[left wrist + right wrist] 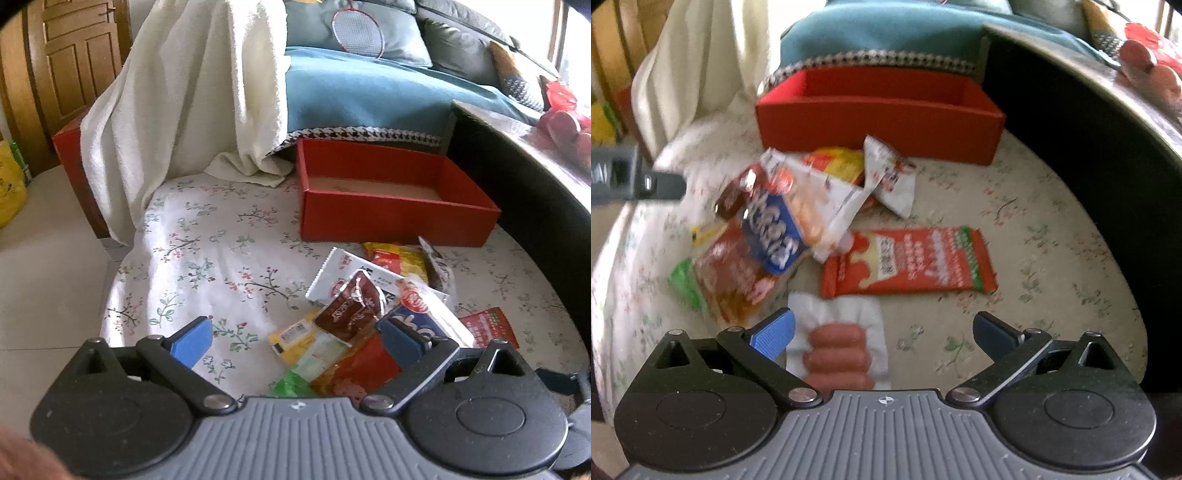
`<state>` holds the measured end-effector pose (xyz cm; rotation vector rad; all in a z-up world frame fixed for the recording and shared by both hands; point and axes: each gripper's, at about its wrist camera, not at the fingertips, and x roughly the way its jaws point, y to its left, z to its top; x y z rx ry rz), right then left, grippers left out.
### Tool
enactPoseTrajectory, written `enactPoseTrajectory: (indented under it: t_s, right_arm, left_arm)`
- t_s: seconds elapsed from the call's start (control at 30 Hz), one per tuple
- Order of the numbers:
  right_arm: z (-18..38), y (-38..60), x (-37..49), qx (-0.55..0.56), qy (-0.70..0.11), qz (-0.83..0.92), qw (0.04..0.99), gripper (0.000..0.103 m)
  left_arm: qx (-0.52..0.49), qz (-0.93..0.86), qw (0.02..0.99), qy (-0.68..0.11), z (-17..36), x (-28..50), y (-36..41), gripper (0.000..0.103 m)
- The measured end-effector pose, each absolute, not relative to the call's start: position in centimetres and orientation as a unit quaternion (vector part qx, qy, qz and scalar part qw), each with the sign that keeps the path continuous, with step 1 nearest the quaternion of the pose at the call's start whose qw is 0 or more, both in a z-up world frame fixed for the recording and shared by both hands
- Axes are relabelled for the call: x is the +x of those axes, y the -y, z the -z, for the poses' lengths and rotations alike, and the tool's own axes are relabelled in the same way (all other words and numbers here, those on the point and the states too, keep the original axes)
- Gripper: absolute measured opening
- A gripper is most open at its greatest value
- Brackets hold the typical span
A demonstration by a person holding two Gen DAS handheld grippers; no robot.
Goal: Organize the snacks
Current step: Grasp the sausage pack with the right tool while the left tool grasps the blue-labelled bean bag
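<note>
An open red box [388,218] [879,122] stands at the back of a floral-cloth table [207,258], with nothing visible inside it. A heap of several snack packets lies in front of it: a brown packet [351,310], a blue-and-white packet [775,229], a yellow-red one [399,258], a flat red packet [908,262] and a sausage pack [838,347]. My left gripper [295,341] hovers open over the heap's near edge, nothing between its fingers. My right gripper [882,334] is open just above the sausage pack.
A white towel [192,92] hangs at the back left, with a blue-covered sofa [369,92] behind the box. A dark curved table edge [1071,122] rises on the right. The left gripper's body [628,173] shows at the left of the right wrist view.
</note>
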<state>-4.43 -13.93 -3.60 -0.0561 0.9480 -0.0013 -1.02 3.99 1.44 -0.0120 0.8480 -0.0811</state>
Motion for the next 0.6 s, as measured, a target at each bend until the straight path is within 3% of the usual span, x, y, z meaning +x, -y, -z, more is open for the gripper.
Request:
enactPoseTrajectory:
  t_s: [0.23,0.33,0.6]
  right_arm:
    - [6.6,12.6,-4.7,-0.068,-0.512,-0.014,0.856,0.103]
    - [7.2,13.5,-4.6,-0.03,-0.529,-0.024,0.848,0.103]
    - [7.3,12.0,-4.4,-0.073,-0.533,-0.036,0.842,0.103]
  left_arm:
    - [-0.02,0.063,0.91,-0.41,-1.9,-1.3,-4.1,0.093]
    - [-0.024,0.068,0.908,-0.413,-2.0,-1.3,-4.2,0.093]
    - [-0.035,0.076,0.905,-0.418,-2.0,-1.3,-4.3,0.093]
